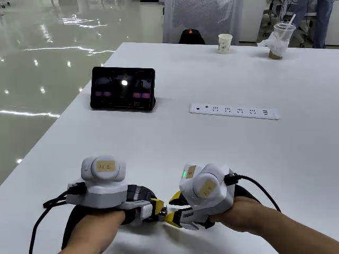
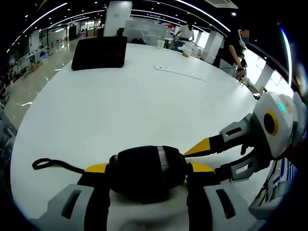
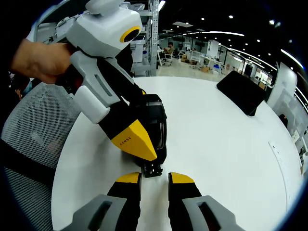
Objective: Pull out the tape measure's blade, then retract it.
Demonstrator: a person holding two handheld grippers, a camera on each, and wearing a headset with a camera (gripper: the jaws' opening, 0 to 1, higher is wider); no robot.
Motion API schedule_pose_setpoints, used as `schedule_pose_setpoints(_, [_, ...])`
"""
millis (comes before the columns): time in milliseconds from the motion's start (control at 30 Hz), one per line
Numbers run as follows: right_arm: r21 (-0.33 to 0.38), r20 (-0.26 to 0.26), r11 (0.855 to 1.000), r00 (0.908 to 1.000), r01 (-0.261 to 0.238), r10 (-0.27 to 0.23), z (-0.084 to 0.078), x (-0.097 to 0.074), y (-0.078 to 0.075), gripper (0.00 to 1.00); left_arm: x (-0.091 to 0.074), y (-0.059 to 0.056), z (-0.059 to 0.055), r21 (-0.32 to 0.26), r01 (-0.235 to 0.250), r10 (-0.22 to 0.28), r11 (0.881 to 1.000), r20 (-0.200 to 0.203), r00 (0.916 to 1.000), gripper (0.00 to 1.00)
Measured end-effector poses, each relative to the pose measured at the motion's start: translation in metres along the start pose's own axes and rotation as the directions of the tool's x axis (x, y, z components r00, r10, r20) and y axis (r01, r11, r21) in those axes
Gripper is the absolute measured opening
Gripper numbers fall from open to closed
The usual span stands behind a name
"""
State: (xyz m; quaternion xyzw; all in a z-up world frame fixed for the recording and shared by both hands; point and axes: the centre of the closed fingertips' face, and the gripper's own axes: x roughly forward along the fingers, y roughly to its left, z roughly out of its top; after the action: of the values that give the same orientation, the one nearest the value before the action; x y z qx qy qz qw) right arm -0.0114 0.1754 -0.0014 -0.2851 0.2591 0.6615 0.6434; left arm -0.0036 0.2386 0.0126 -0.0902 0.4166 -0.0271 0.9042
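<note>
left gripper [image 2: 149, 169] clamps the round black tape measure [image 3: 155, 120] at the white table's [image 1: 222, 148] near edge; right gripper [image 3: 154, 179] has jaws apart; flat tablet [image 1: 123, 88], long power strip [image 1: 233, 111] beyond.

The white table [image 1: 159, 137] carried five items. A dark tablet [image 1: 123, 88] stood propped towards the left edge. A white power strip [image 1: 233, 111] lay flat to its right, well apart. At the far edge stood a paper cup [image 1: 224, 43] and, further right, a plastic cup [image 1: 279, 38] with a straw. By the near edge rested the tape measure [image 2: 144, 171], its strap [image 2: 50, 164] lying loose on the top.
</note>
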Motion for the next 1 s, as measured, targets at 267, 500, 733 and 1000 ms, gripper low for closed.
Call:
schedule_pose_setpoints(267, [0.015, -0.003, 1.000, 0.9999, 0.014, -0.014, -0.006, -0.009, 0.003, 0.22, -0.006, -0.001, -0.004, 0.024, 0.005, -0.005, 1.000, -0.002, 1.0000, 0.60])
schedule_pose_setpoints(500, [0.037, -0.005, 0.999, 0.9996, 0.027, -0.026, -0.013, -0.018, 0.005, 0.26, -0.009, -0.003, -0.006, 0.039, 0.018, -0.018, 0.999, 0.002, 0.9998, 0.61])
schedule_pose_setpoints(733, [0.054, 0.003, 0.998, 0.9991, 0.042, -0.042, -0.015, -0.025, 0.005, 0.30, -0.012, -0.004, -0.010, 0.060, 0.026, -0.026, 0.998, 0.008, 0.9996, 0.61])
schedule_pose_setpoints(1000, [0.074, 0.018, 0.995, 0.9975, 0.066, -0.068, -0.018, -0.034, 0.005, 0.34, -0.017, 0.000, -0.016, 0.085, 0.031, -0.032, 0.996, 0.007, 0.9995, 0.64])
